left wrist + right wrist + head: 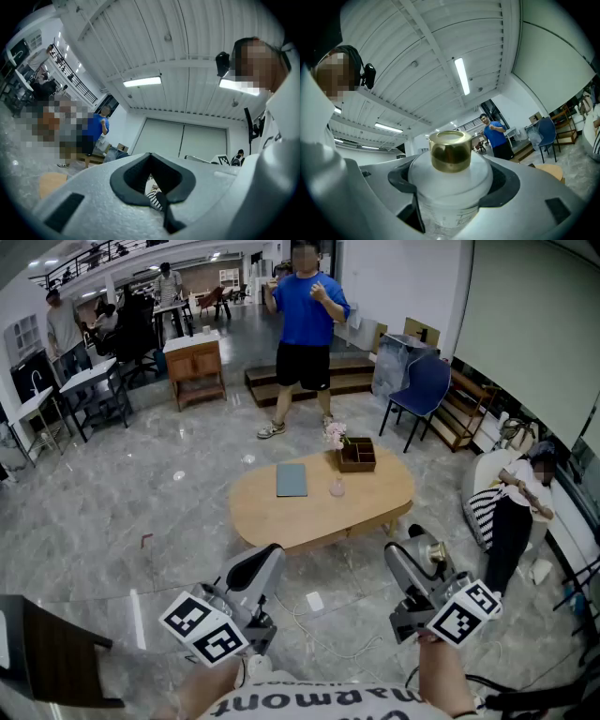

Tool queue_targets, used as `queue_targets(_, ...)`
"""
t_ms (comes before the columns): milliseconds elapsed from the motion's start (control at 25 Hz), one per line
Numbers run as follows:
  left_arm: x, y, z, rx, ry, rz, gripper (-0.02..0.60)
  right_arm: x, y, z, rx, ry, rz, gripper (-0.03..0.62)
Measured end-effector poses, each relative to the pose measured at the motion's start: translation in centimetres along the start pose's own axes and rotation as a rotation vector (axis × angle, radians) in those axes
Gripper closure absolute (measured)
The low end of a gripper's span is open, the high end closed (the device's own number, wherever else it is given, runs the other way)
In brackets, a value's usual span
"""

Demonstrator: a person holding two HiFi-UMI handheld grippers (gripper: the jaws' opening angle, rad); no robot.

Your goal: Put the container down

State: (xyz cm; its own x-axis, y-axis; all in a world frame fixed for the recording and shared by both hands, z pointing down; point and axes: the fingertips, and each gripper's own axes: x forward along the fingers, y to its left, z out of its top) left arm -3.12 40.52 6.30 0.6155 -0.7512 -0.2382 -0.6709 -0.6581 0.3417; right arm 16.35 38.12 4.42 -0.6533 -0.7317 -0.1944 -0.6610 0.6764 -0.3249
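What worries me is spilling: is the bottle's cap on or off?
On. A gold cap sits on top of the bottle, which the right gripper holds between its jaws.

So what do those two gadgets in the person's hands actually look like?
Both the left gripper and right gripper are pale grey rounded shells with dark padded notches in the jaws. Each carries a white cube printed with black square markers. The person wears a white top.

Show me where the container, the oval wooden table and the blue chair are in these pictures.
container [451, 180]: right gripper view, on its white shoulder.
oval wooden table [309, 519]: head view, on a bare part of its top.
blue chair [427, 381]: head view, on its backrest.
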Motion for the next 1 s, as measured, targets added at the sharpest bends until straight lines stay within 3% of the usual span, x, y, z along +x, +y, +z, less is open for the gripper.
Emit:
queue_targets(280, 0.8, 2.1, 1.6, 0.014, -0.004, -0.021, 0.568, 2.6, 0.4, 0.2, -0.022, -0.005, -0.005, 0.247)
queue_targets(640, 1.0, 7.9, 7.2, 0.065, -0.011, -0.069, 0.568, 9.5, 2.0, 1.0, -0.044, -0.051, -0.032, 0.247)
queue_targets(840, 0.3, 12.0, 8.7, 0.075, 0.005, -0.067, 0.568, 13.4, 2.5, -0.3, 0.0, -0.092, -0.023, 0.247)
queue_targets(1000, -0.1, 14.6, 9.5, 0.081, 0.019, -0.072, 0.568, 16.4, 3.1, -2.0, -0.015, -0.066, -0.036, 0.247)
